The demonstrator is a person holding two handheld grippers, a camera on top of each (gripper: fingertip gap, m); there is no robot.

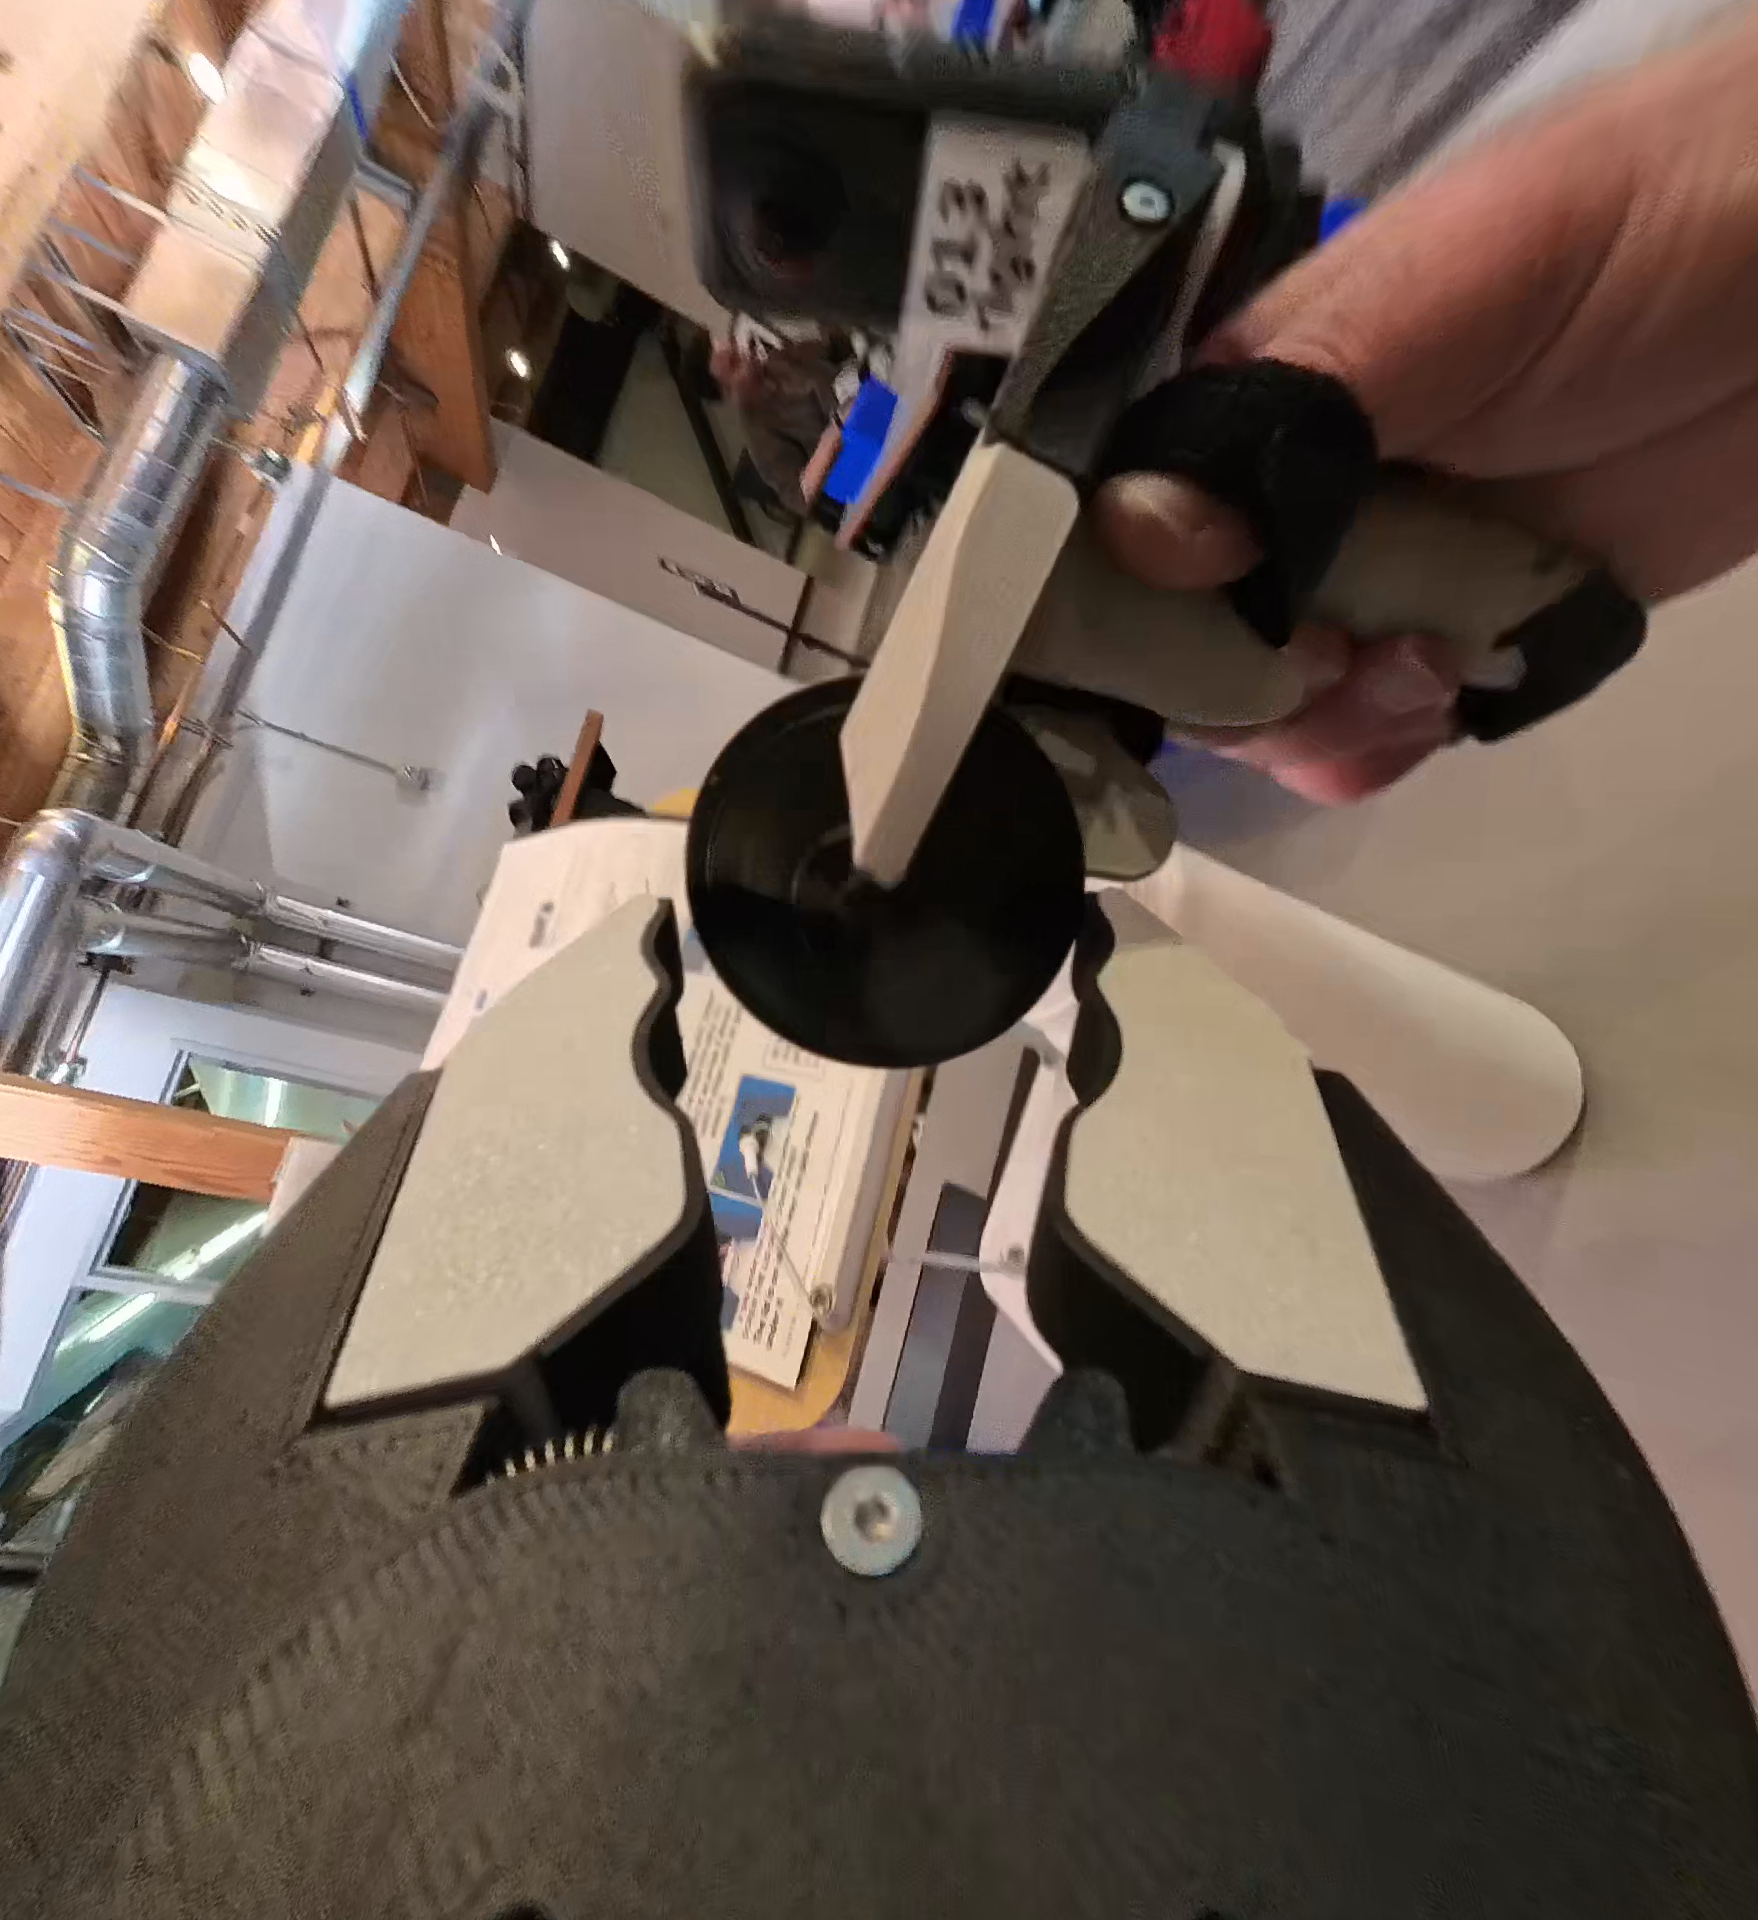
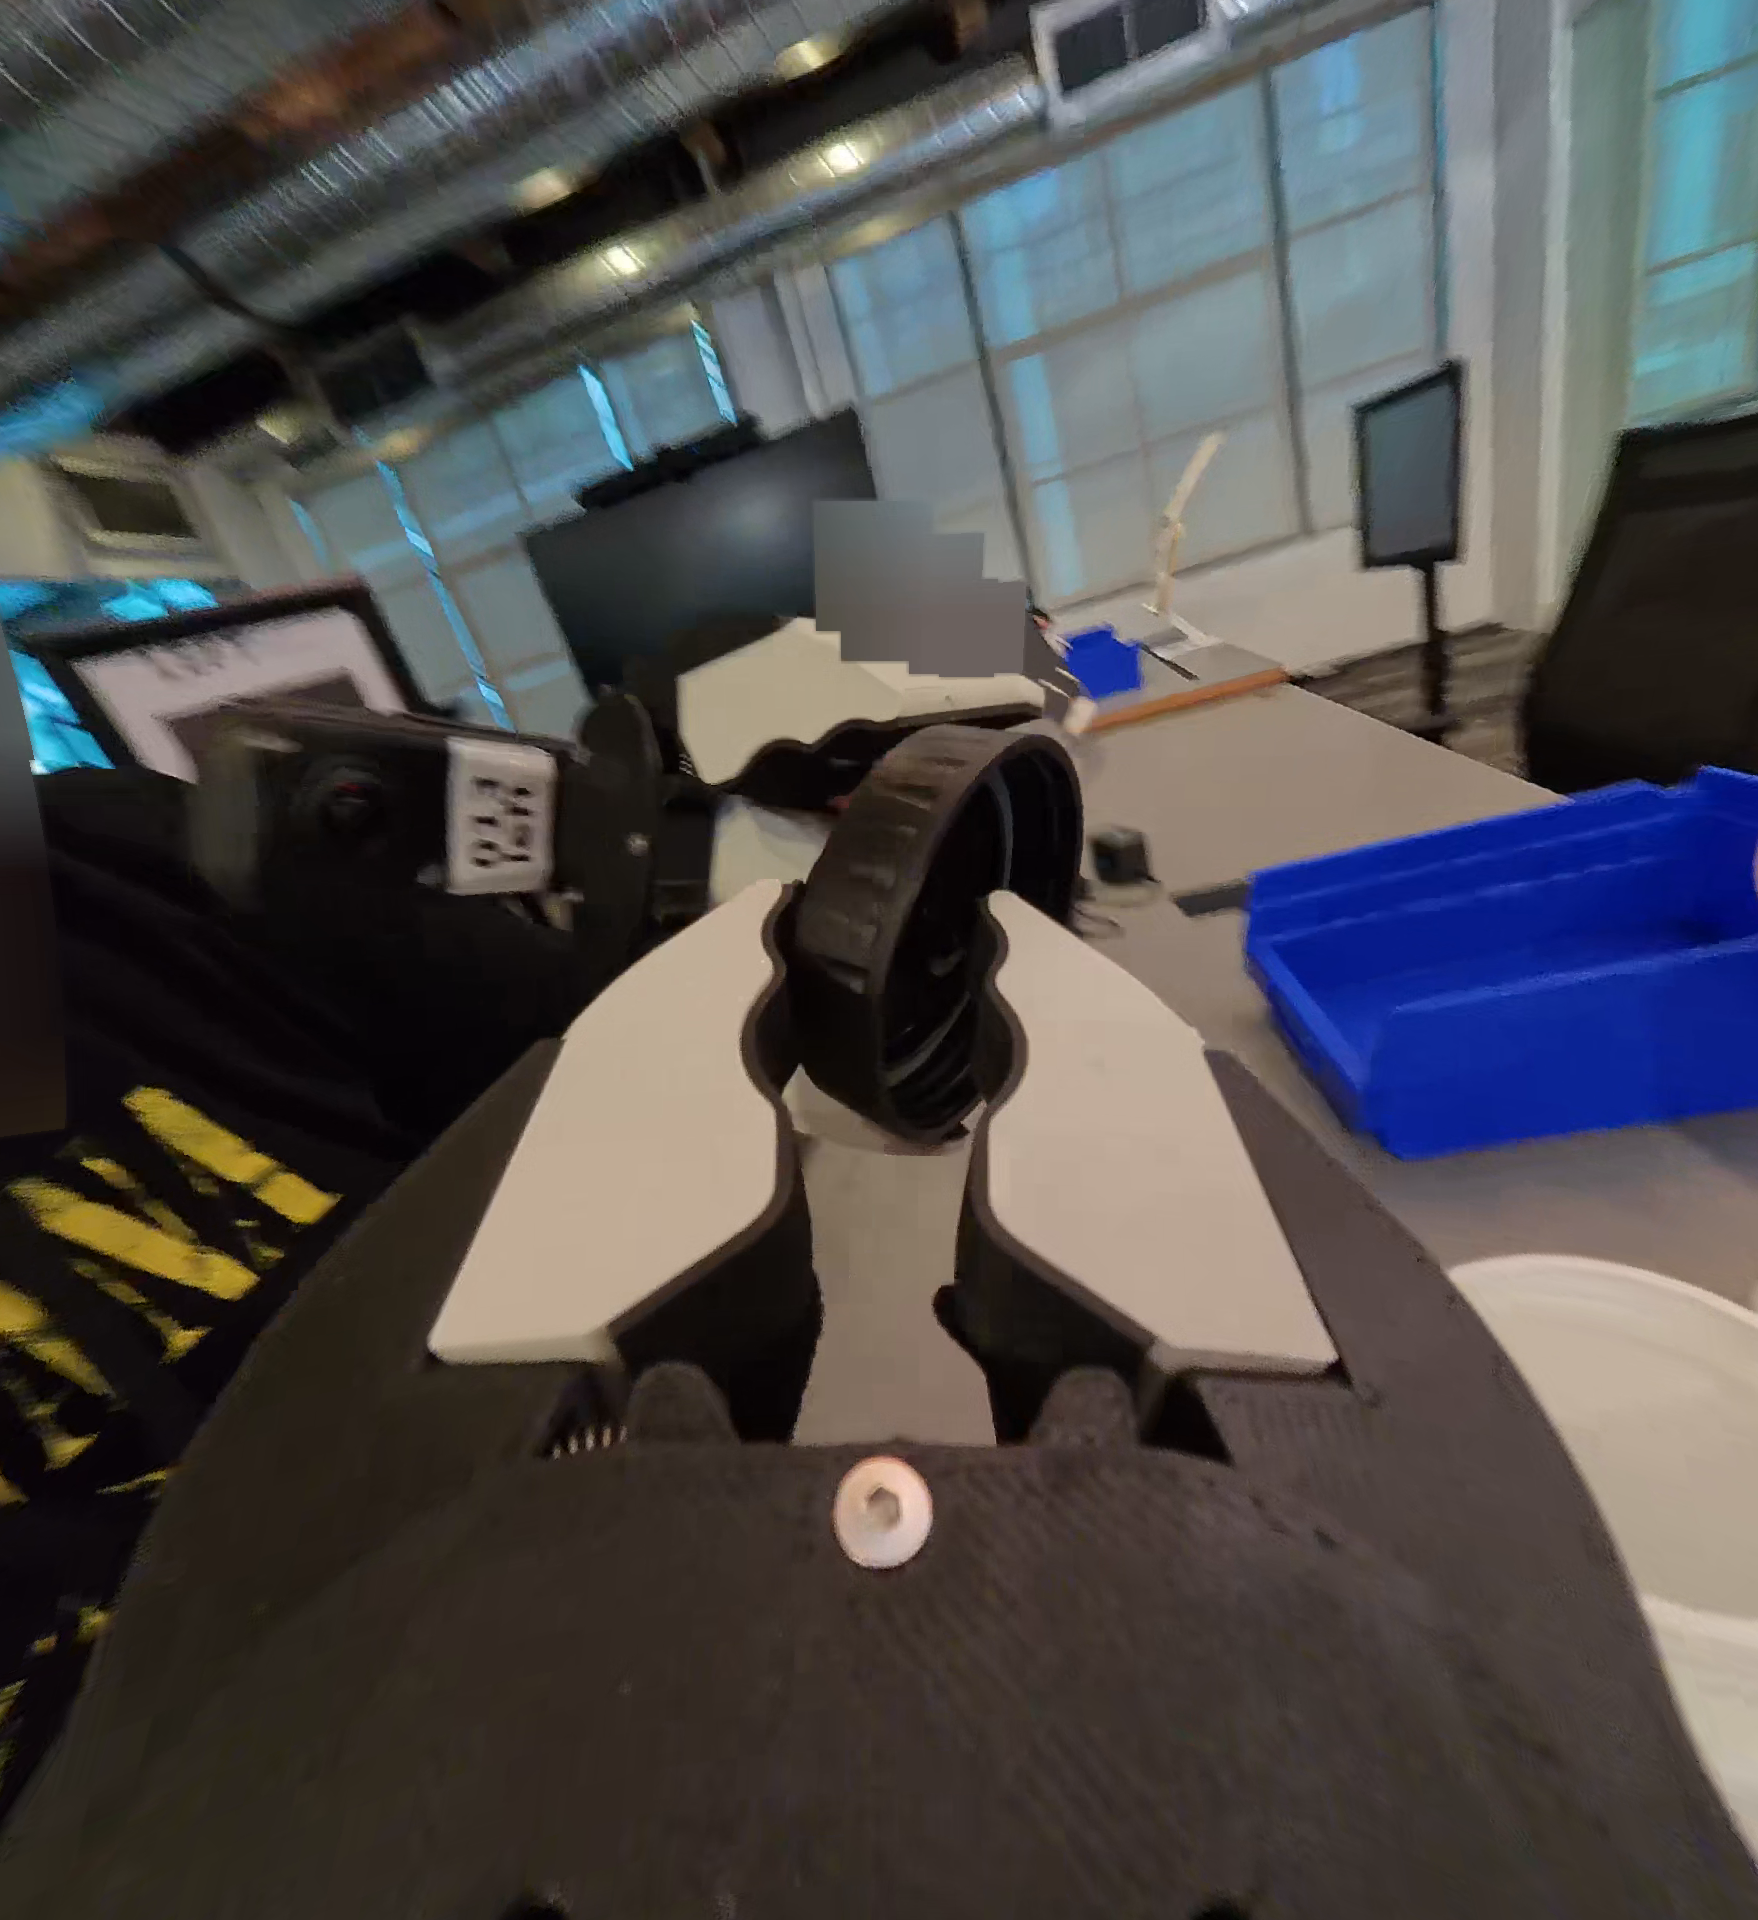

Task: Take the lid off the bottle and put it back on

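The black lid is off the bottle, clamped on edge between the right gripper's jaws, held up over the grey table near a blue bin. In the left wrist view the lid hangs just beyond the left gripper, whose jaws are spread and grasp nothing.

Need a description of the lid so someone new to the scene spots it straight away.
In the right wrist view, start at the grey table with the blue bin on it. Nearer the camera, the right gripper has its pale fingers shut on the lid. It is the only black ring-shaped thing there, ribbed round the rim, threads showing inside, held on edge off the table.
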